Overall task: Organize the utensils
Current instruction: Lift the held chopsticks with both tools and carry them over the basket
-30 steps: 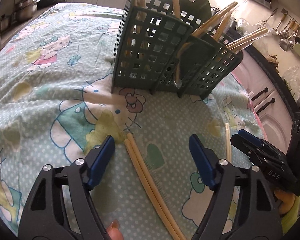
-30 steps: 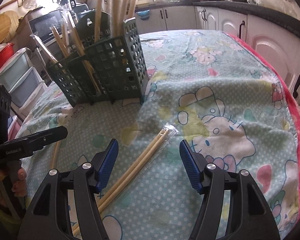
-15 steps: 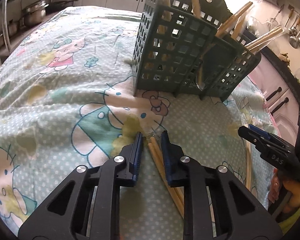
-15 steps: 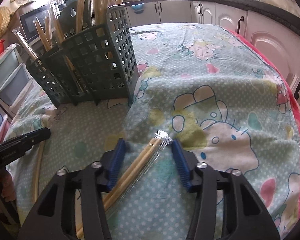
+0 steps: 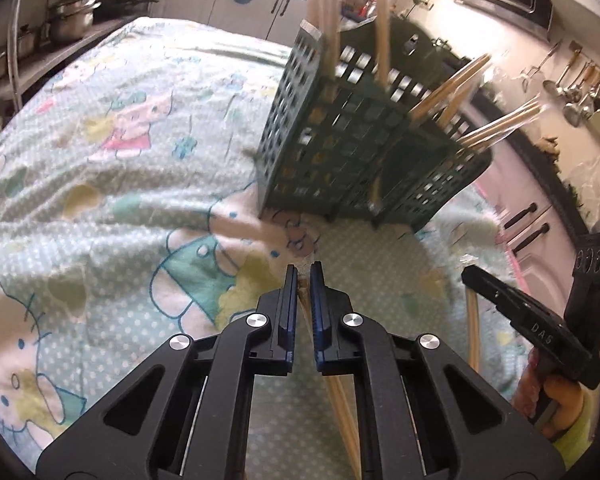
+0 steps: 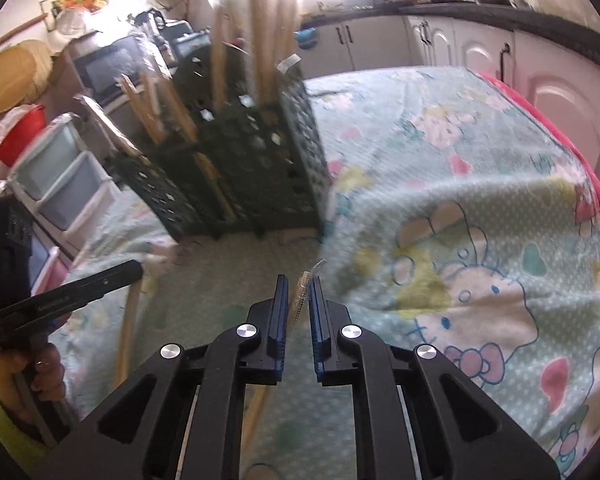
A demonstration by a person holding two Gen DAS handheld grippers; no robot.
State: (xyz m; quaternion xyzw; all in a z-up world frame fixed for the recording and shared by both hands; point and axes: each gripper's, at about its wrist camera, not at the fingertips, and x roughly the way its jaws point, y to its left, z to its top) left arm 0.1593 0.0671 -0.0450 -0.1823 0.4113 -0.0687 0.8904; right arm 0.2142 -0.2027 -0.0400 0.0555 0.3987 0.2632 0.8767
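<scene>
A dark green slotted utensil caddy [image 5: 360, 160] stands upright on the patterned cloth, with several chopsticks standing in its compartments. My left gripper [image 5: 304, 270] is in front of it, its jaws closing, the pads pressing on a bare pair of chopsticks [image 5: 342, 408] that runs back under the fingers. My right gripper [image 6: 299, 280] has jaws closing too, pinching a plastic-wrapped pair of chopsticks [image 6: 260, 400] near its tip. The caddy [image 6: 240, 168] is just beyond it. Each view shows the other gripper from the side: right gripper [image 5: 470, 276], left gripper [image 6: 134, 270].
The cartoon-print cloth [image 5: 100, 200] covers the whole table, with a pink-red edge [image 6: 572, 152] on the right. White cabinets [image 6: 460, 40] and pots [image 5: 70, 20] are behind. Plastic drawers [image 6: 64, 176] stand at the left, ladles [image 5: 580, 92] hang on the wall.
Both grippers went from wide open around their chopstick pairs to pinched on them. Both moved forward, toward the caddy.
</scene>
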